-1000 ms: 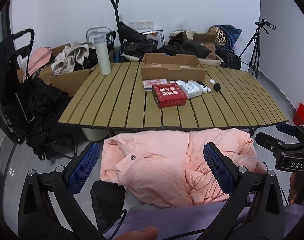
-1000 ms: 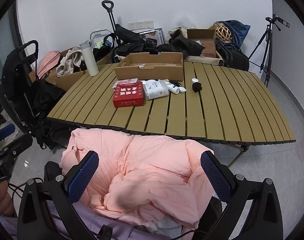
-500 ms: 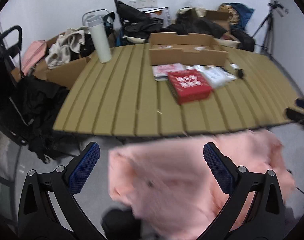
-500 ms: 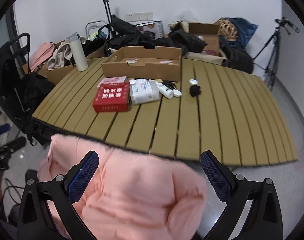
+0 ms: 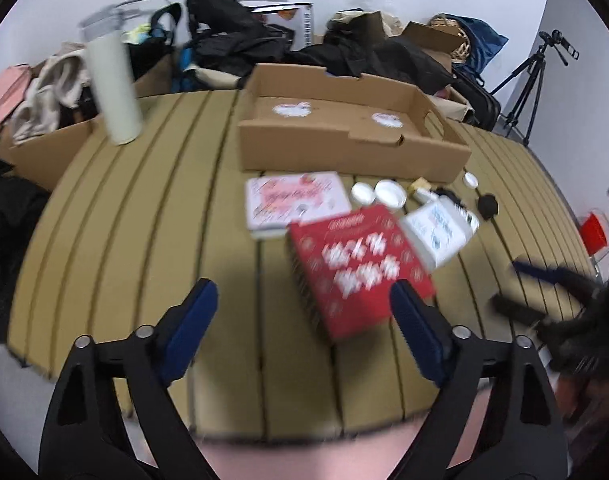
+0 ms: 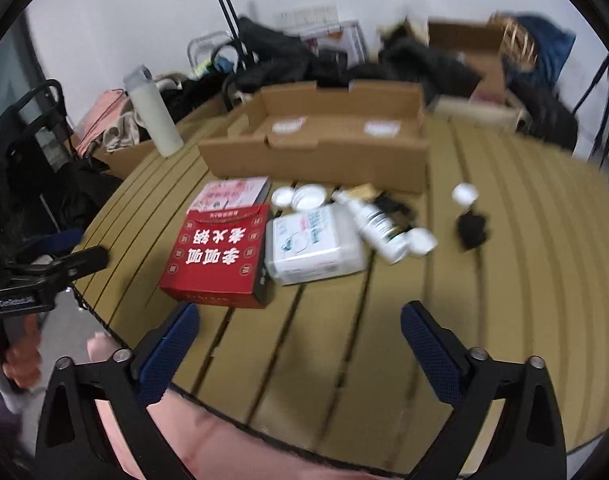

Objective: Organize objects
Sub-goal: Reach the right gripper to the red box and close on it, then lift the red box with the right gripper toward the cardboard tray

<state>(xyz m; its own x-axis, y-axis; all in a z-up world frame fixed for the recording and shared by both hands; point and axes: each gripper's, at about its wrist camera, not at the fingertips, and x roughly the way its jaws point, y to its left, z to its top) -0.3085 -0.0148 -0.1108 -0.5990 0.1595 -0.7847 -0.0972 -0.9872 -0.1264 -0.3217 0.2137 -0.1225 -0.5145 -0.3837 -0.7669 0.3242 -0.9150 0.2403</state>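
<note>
Over the slatted tabletop (image 5: 144,248), the left tool (image 5: 304,334) is closing on nothing, one red box (image 5: 360,268) ahead, one cardboard tray (image 5: 352,148) beyond. From the right wrist, the right tool (image 6: 300,350), also closing empty, faces one red box (image 6: 218,254), one white pack (image 6: 312,242) and one bottle (image 6: 380,228).

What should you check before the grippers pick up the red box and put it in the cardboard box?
1. Left gripper holds nothing: ok, its jaws are closing on air.
2. Right gripper holds nothing: ok, jaws closing too.
3. Red box has nothing on top: ok.
4. Room beside the red box: not ok, the white packet sits right against it.
5. Cardboard box has room inside: ok, only two small labels on its floor.
6. Gripper lined up over the red box: not ok, both hang short of it.
</note>
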